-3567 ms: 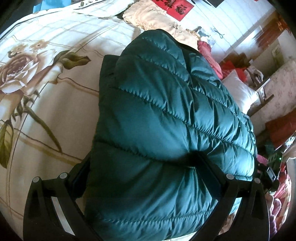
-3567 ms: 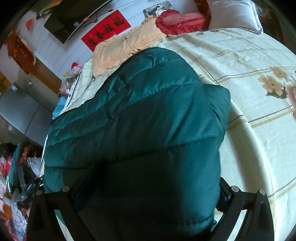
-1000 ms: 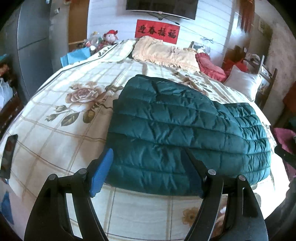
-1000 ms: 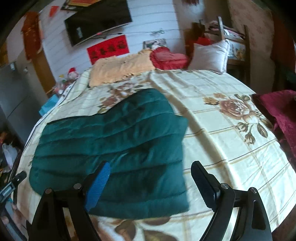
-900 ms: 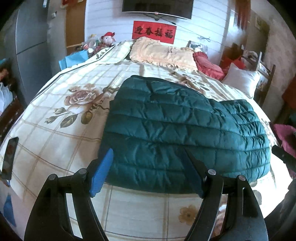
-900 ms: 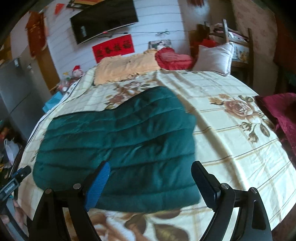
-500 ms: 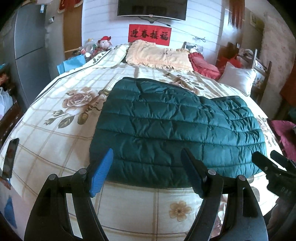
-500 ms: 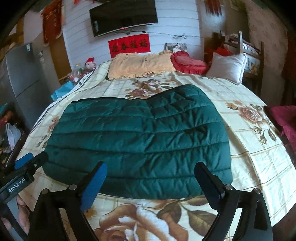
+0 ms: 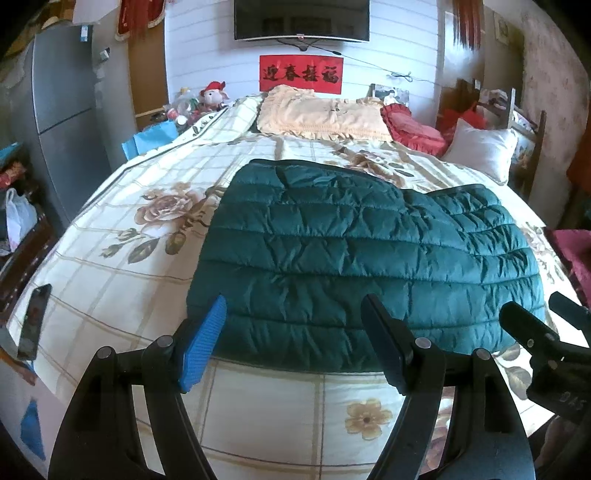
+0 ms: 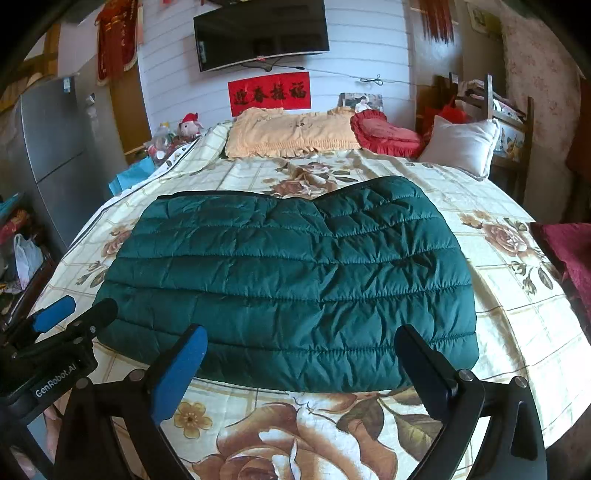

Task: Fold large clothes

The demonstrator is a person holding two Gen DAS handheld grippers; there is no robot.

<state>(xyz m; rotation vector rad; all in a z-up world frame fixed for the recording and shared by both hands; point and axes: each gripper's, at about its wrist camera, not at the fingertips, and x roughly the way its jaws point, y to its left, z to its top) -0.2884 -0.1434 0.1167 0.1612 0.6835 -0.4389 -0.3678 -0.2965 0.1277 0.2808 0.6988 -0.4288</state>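
Looking along the left gripper (image 9: 293,339) in the left wrist view, its two fingers stand wide apart at the bottom of the frame with nothing between them, one blue pad (image 9: 202,343) at lower left and the other finger dark at lower centre. Beyond the fingertips the green quilted jacket (image 9: 362,266) lies folded flat across the middle of the frame on the floral bedspread (image 9: 110,258), its near edge just past the fingers. At the lower right edge of this view the right gripper (image 9: 546,325) pokes in as dark fingers, just beside the jacket's right corner. A phone (image 9: 33,325) lies at the left edge of the bedspread. In the upper middle a peach pillow (image 9: 321,114) sits under a red banner (image 9: 301,72) and a wall television (image 9: 301,18); a white cushion (image 9: 480,147) is at upper right.

From the right wrist view, the right gripper (image 10: 301,358) likewise has its fingers spread wide and empty at the bottom of the frame. The green quilted jacket (image 10: 288,280) fills the centre, resting on the floral bedspread (image 10: 517,295), apart from both fingers. At lower left the left gripper (image 10: 77,314) shows with fingers apart, beside the jacket's left corner. A red cushion (image 10: 384,134) lies at upper centre right and a grey fridge (image 10: 55,147) stands at the left.
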